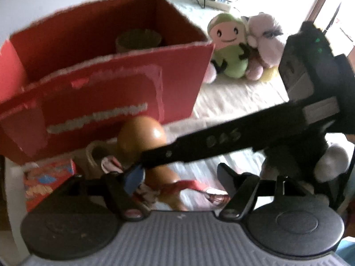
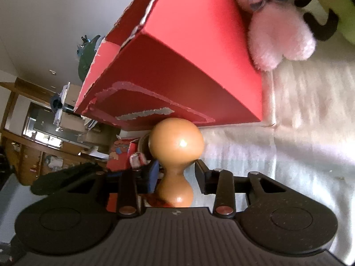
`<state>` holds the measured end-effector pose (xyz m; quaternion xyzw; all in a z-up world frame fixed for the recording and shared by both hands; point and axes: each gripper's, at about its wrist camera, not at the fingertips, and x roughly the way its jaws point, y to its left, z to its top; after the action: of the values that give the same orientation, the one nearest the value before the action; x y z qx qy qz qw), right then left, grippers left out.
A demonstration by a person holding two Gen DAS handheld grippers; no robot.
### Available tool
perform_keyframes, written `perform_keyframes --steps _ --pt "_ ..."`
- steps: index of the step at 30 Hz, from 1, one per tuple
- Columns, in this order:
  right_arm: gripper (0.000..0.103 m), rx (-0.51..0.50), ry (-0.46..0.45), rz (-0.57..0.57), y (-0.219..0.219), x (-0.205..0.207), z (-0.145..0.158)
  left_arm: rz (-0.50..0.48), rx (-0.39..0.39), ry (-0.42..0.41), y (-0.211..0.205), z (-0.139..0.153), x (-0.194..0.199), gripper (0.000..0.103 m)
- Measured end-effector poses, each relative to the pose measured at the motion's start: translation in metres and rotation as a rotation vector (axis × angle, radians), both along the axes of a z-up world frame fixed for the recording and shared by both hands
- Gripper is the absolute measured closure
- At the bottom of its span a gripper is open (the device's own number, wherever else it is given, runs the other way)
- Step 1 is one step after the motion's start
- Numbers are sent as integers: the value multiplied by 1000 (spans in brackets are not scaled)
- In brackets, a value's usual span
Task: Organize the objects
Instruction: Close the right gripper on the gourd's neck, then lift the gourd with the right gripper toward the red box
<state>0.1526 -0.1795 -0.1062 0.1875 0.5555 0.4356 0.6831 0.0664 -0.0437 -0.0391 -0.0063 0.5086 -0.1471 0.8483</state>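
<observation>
Step in hand — pickup of gourd [image 2: 176, 161], judged, for transfer into red box [image 2: 177, 66]. Gourd lies on pale cloth just in front of box, narrow waist between fingers of right gripper [image 2: 177, 175]; jaws apart, close on either side of waist, not yet clamped. Left gripper [image 1: 179, 177] also spread, low over same gourd [image 1: 142, 137], nothing held; right gripper's finger crosses its view. Box open-topped, a ribbed cup [image 1: 138, 38] inside. Plush toys [image 1: 244, 46] right of box. Next — close right jaws on waist, lift clear of box wall, left gripper backed off.
</observation>
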Motion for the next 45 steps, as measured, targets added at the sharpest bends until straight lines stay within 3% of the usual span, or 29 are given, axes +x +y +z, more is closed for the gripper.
perform_keyframes --steps 4,8,13,16,18,25,29,37,40,45 --pt "62 -12 -8 -5 -2 2 1 -23 12 39 2 -9 -5 29" --pt "62 -18 -10 -6 -2 4 1 -64 71 57 2 -15 -14 28" --pt "61 -23 -10 10 3 5 -1 -28 31 80 8 -11 -1 24" --pt "61 -23 5 15 9 5 -4 -1 68 87 1 -17 11 27" --pt "47 -50 -2 14 10 7 -6 0 69 95 1 -22 14 26" --pt "51 -40 30 30 13 8 -5 -7 45 72 8 -23 11 25" --pt "61 -38 21 57 11 8 0 -12 100 61 11 -27 11 47" --pt "62 -36 57 67 15 4 -7 4 165 69 7 -35 11 61" --pt "73 -24 70 67 15 2 -3 6 174 67 7 -33 6 67" --pt "74 -18 47 64 2 -4 13 -6 169 38 -1 -16 -8 67"
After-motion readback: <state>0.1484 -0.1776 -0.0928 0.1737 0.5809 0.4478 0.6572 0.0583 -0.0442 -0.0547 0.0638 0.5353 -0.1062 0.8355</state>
